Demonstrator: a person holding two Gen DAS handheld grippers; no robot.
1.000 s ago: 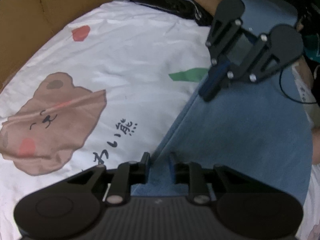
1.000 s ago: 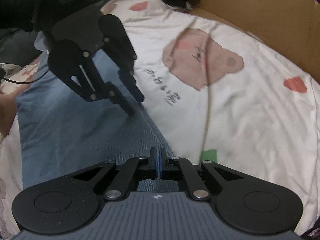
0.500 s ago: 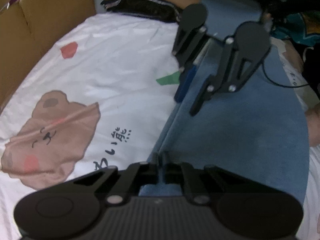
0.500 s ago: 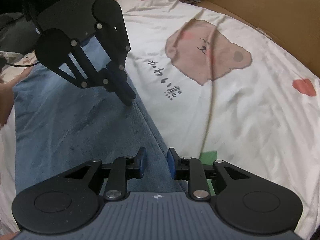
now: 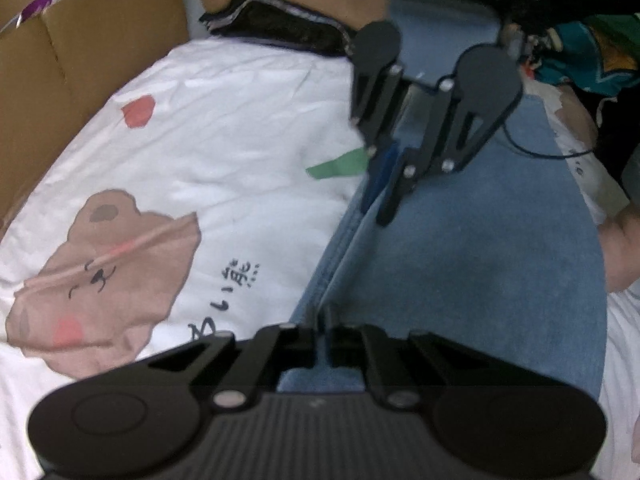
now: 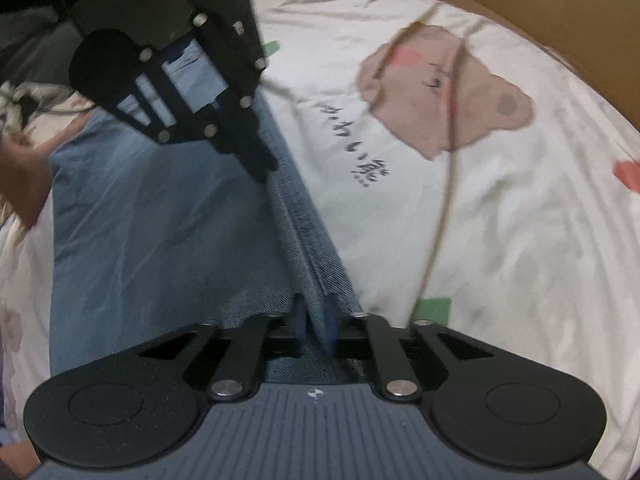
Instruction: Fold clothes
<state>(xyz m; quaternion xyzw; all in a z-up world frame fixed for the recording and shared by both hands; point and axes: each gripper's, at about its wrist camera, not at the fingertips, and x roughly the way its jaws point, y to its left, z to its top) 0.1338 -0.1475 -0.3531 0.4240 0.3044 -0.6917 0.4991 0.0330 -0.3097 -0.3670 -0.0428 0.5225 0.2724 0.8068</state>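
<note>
Your left hand-held gripper (image 5: 322, 332) is nearly closed on the raised edge of the blue denim garment (image 5: 460, 272); the fold of cloth stands between its fingers, and its jaws have just eased open a little from fully closed. Your right hand-held gripper (image 6: 316, 326) is closed on the same edge, farther along it, with the denim pinched between its blue pads (image 6: 331, 320); its jaws have just been closing.

The denim garment lies flat on a bed covered by a white sheet (image 5: 224, 120) printed with a brown bear (image 5: 104, 272), dark characters, and red and green patches. In the left wrist view the garment occupies the right side of the scene and the bear lies to its left. The gripped edge runs as a lifted ridge between your two grippers, double-layered along the seam.

A cardboard box wall (image 5: 80, 80) borders the far left of the bed. A stack of folded dark clothes (image 5: 288, 12) sits at the far end, touching the sheet. Part of a hand (image 6: 20, 176) shows beside the garment's far corner in the right wrist view.
</note>
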